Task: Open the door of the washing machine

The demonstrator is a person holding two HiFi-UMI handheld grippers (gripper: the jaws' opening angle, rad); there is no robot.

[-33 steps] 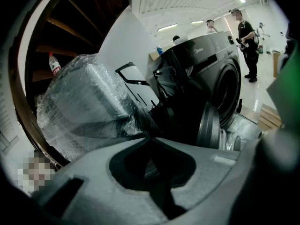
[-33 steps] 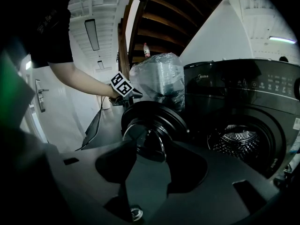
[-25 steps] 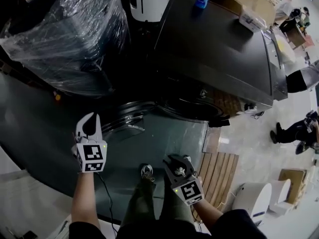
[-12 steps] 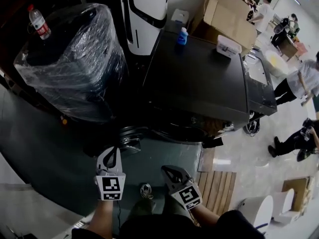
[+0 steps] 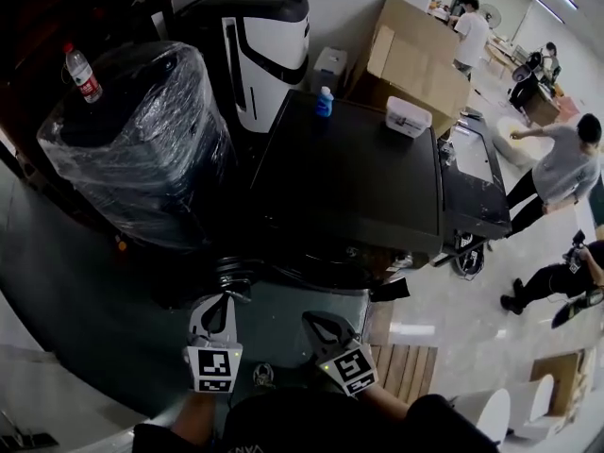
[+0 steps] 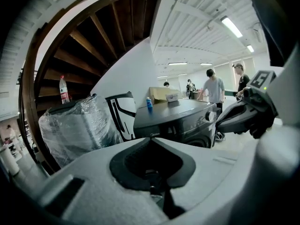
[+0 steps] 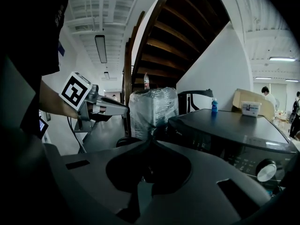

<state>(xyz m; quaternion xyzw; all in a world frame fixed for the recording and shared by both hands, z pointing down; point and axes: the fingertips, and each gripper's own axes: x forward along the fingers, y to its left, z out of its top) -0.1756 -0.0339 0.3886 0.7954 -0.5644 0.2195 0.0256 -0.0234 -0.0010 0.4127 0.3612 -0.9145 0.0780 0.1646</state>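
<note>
Now the left hand-held gripper (image 5: 223, 298) and the right hand-held gripper (image 5: 310, 318) are both pressed together with nothing in them. Just ahead stands the dark washing machine (image 5: 349, 177), its round door (image 5: 236, 274) near the left one. A blue bottle (image 5: 324, 101) sits at its top's back edge.

Dead ahead at 12 o'clock the washing machine (image 5: 349, 187) blocks the way, its flat top bare except for a blue bottle (image 5: 324, 102) and a white box (image 5: 408, 116) near the far edge. At 10 o'clock a plastic-wrapped appliance (image 5: 142, 149) stands just beside it, leaving only a dark, narrow gap. Toward 3 o'clock lies open floor (image 5: 448, 300) beside wooden slats (image 5: 411, 371), with people (image 5: 557, 173) farther out.
</note>
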